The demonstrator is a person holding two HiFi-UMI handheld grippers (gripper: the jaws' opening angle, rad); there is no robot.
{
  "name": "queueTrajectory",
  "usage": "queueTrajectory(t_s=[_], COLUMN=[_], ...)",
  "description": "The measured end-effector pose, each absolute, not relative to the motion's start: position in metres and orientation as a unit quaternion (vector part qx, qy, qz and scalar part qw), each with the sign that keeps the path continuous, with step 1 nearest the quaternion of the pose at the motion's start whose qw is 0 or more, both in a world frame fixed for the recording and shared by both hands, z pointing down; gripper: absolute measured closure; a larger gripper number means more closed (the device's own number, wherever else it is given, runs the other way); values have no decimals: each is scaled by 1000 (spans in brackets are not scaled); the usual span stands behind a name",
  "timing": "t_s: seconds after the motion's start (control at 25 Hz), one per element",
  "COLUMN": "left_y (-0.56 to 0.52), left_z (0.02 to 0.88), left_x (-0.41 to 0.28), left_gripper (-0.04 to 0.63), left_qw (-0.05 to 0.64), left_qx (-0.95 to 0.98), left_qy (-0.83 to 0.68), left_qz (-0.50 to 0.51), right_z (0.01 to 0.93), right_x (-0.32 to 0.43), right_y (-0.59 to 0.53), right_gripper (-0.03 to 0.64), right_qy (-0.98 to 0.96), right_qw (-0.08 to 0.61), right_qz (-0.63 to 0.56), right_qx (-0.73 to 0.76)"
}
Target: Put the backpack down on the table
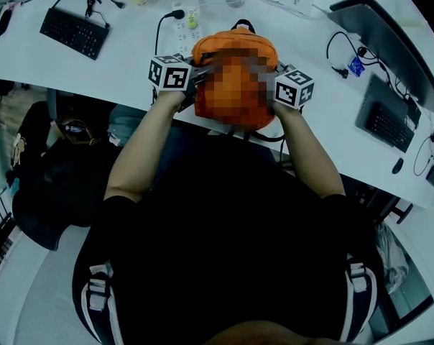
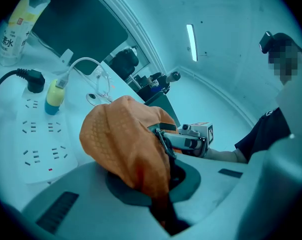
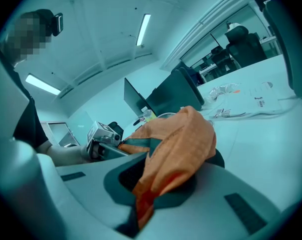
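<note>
An orange backpack (image 1: 233,47) hangs over the front part of the white table (image 1: 123,67), held from both sides. My left gripper (image 1: 197,75) is shut on the orange fabric (image 2: 128,144) of its left side. My right gripper (image 1: 271,80) is shut on the orange fabric (image 3: 178,144) of its right side. A mosaic patch covers the pack's middle in the head view. Each gripper view shows the other gripper across the pack: the right gripper (image 2: 188,140) and the left gripper (image 3: 103,143). Whether the pack's bottom touches the table I cannot tell.
A white power strip (image 1: 189,16) with a black plug lies just behind the pack, also the power strip (image 2: 38,134). A black keyboard (image 1: 75,32) is at the far left, a laptop (image 1: 386,38) and second keyboard (image 1: 388,124) at the right. A bottle (image 2: 15,26) stands beyond the strip.
</note>
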State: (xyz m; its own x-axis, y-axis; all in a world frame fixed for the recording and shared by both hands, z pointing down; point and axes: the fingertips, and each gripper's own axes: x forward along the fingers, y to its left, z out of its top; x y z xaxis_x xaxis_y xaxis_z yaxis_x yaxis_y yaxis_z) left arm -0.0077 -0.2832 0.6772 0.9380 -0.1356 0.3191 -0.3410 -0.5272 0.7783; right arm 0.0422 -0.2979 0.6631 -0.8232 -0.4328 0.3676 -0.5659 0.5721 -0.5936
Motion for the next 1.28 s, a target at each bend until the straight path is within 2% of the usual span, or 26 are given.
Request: queueTrajectory(t_s=[1.28], left_y=[-299], left_z=[712], left_x=[-9], left_gripper=[561], left_qw=[473], left_qx=[859], left_qy=[-154], left_qz=[118], right_z=[703], right_x=[44], right_y=[-313], right_gripper=[594], right_qy=[-867], right_qw=[98], right_qz=[396], right_qx=[286])
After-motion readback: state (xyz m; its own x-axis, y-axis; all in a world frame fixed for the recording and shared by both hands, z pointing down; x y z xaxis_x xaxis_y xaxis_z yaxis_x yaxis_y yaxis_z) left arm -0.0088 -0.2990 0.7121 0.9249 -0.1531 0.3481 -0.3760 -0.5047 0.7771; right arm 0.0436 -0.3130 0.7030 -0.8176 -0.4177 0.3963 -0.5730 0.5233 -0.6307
